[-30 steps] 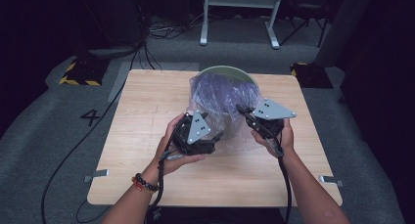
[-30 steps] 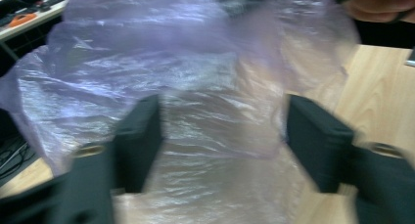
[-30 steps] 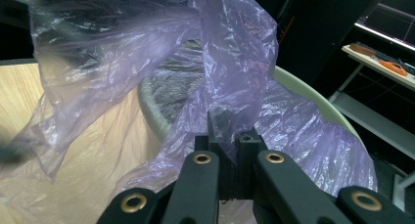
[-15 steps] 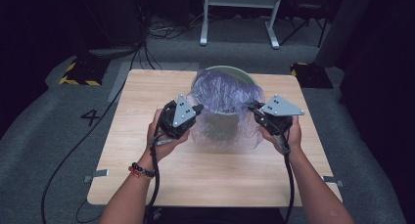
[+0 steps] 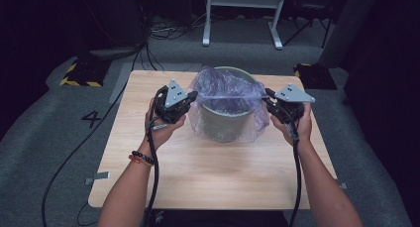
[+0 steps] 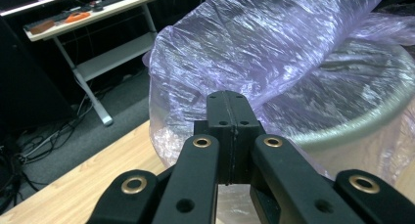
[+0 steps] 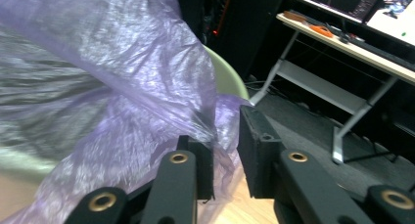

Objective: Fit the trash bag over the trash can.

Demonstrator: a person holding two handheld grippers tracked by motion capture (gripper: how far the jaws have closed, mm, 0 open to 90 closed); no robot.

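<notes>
- Purple plastic bag (image 5: pixel 225 90) is draping over a grey-green bucket (image 5: pixel 223 124), which is standing just past the middle of the wooden counter (image 5: pixel 208 172), toward twelve o'clock.
- Left tongs (image 5: pixel 192 94) are sitting at nine o'clock of the bucket, pads pressed together; in the left gripper view (image 6: pixel 227 104) they are touching the bag's film, though whether any film is caught between them I cannot tell.
- Right tongs (image 5: pixel 267 94) are sitting at three o'clock of the bucket, and their jaws have just been opening.
- In the right gripper view (image 7: pixel 225 136) they are standing spread, with a fold of the bag lying against the left pad.
- Bag's top edge is stretching taut between both tongs.
</notes>
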